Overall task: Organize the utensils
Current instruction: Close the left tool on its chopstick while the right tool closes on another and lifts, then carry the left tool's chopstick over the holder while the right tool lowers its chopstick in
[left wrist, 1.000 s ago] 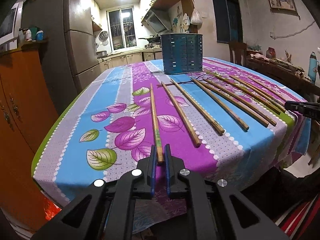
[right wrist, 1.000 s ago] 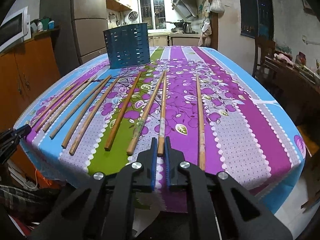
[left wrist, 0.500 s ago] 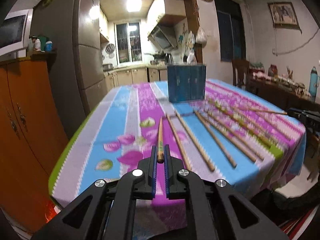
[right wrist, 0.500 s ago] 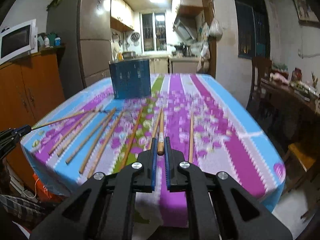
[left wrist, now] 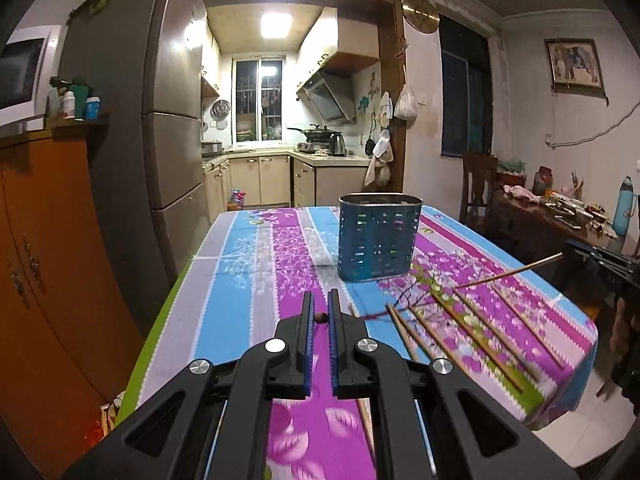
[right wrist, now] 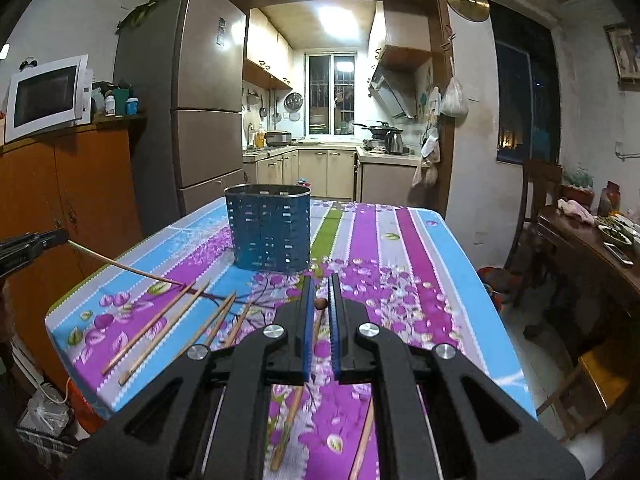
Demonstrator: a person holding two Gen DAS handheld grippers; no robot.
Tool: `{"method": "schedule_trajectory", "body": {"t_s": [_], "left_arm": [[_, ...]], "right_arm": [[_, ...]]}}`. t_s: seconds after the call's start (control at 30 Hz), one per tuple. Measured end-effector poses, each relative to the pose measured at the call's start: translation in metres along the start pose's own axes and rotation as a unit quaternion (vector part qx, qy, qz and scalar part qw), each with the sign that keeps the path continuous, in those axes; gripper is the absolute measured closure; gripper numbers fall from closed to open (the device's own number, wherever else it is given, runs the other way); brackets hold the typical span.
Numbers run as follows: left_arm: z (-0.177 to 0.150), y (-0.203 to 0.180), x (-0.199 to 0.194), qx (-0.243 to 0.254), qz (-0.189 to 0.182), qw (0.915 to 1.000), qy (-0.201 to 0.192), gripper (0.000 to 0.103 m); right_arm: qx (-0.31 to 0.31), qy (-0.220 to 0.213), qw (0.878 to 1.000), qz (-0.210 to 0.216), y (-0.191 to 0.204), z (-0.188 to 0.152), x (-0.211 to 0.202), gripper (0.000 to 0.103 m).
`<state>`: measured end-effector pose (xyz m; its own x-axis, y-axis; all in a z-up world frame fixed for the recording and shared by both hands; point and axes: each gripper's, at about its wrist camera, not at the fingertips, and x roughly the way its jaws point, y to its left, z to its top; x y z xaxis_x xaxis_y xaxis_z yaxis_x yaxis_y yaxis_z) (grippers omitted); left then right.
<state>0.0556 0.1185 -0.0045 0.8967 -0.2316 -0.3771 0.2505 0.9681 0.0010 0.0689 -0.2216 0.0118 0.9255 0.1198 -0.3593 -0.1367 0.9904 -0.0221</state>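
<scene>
Chopsticks are clamped in both tools, each held by its thick end and lifted off the table. In the left wrist view, the left tool (left wrist: 319, 318) sits at lower centre of the frame, its two blue-lined fingers pinched on the round butt of a chopstick (left wrist: 319, 317) seen end-on. At the right edge of that frame the right tool (left wrist: 600, 262) shows as a dark shape, with its chopstick (left wrist: 508, 273) slanting down to the left, tip over the purple flowered cloth. In the right wrist view, the right tool (right wrist: 320, 304) is likewise closed on the brown end of that chopstick (right wrist: 320, 303) at lower centre, while the left tool (right wrist: 32, 242) enters from the left edge with its stick angled down to the right.

More chopsticks (left wrist: 472, 326) lie loose in a rough row on the table (left wrist: 240, 264), in the lower right of the left view and the lower left of the right view; they look blurred. A blue perforated holder (left wrist: 379, 237) stands upright on the cloth above centre, behind the loose sticks and apart from them. Whether anything is inside it cannot be told.
</scene>
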Motion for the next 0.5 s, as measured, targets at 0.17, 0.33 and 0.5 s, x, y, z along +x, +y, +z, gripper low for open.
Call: {"method": "schedule_trajectory", "body": {"t_s": [0.17, 0.33, 0.5], "left_arm": [[0.027, 0.006, 0.014, -0.01, -0.013, 0.9999, 0.004, 0.095], [0.053, 0.001, 0.019, -0.001, -0.023, 0.9997, -0.012, 0.095], [0.073, -0.005, 0.027, 0.021, -0.021, 0.9993, -0.024, 0.095]], "right_arm": [[-0.008, -0.009, 1.0, 0.01, -0.002, 0.023, 0.003, 0.098], [-0.022, -0.017, 0.999, 0.018, -0.001, 0.045, 0.008, 0.098], [-0.019, -0.016, 0.999, 0.03, -0.005, 0.062, 0.023, 0.098]]}}
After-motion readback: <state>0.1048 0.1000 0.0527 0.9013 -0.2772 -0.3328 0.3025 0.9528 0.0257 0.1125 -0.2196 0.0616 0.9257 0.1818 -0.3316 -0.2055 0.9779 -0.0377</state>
